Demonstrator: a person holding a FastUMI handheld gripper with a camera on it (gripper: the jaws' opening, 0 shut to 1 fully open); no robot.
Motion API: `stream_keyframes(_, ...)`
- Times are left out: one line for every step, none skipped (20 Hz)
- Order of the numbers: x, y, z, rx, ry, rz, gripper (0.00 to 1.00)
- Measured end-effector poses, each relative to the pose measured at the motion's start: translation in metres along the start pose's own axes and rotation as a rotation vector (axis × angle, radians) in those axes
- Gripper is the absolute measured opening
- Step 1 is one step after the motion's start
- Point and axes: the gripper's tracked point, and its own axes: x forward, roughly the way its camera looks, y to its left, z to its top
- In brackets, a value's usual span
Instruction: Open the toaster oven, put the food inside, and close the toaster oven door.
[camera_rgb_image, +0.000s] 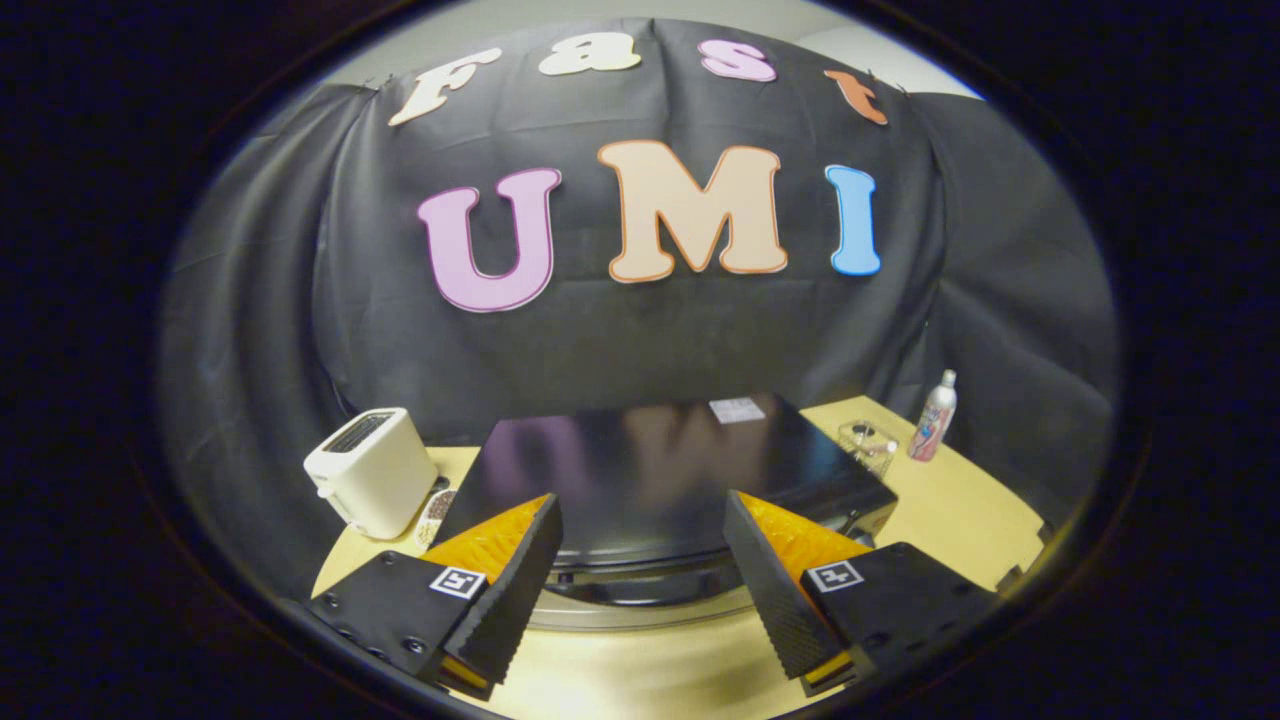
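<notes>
The tabletop (960, 520) carries a black toaster oven (650, 470) just ahead of the gripper (640, 570), whose fingers stand wide apart and hold nothing, straddling the oven's front top edge. Beyond the left finger stands a white toaster (368, 470); beyond the right, a clear glass container (868, 443) and a small bottle (933, 415). The door handle is hard to make out, so a blind reach may slip off the glossy top.
</notes>
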Motion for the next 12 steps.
stream_keyframes(-0.004,-0.004,0.012,-0.006,-0.006,0.001,1.00)
stream_keyframes(-0.008,-0.008,0.025,-0.010,-0.018,0.000,1.00)
stream_keyframes(-0.013,-0.013,0.040,-0.010,-0.033,0.000,1.00)
stream_keyframes(-0.019,-0.016,0.055,-0.004,-0.052,0.006,1.00)
stream_keyframes(-0.024,-0.018,0.070,0.003,-0.068,0.014,1.00)
stream_keyframes(-0.030,-0.023,0.082,0.006,-0.082,0.018,1.00)
stream_keyframes(-0.037,-0.029,0.094,0.004,-0.092,0.016,1.00)
stream_keyframes(-0.044,-0.035,0.103,-0.003,-0.097,0.012,1.00)
stream_keyframes(-0.050,-0.041,0.110,-0.012,-0.102,0.012,1.00)
stream_keyframes(-0.056,-0.047,0.118,-0.016,-0.111,0.011,1.00)
stream_keyframes(-0.061,-0.051,0.124,-0.011,-0.121,0.016,1.00)
stream_keyframes(-0.066,-0.055,0.131,0.001,-0.137,0.023,1.00)
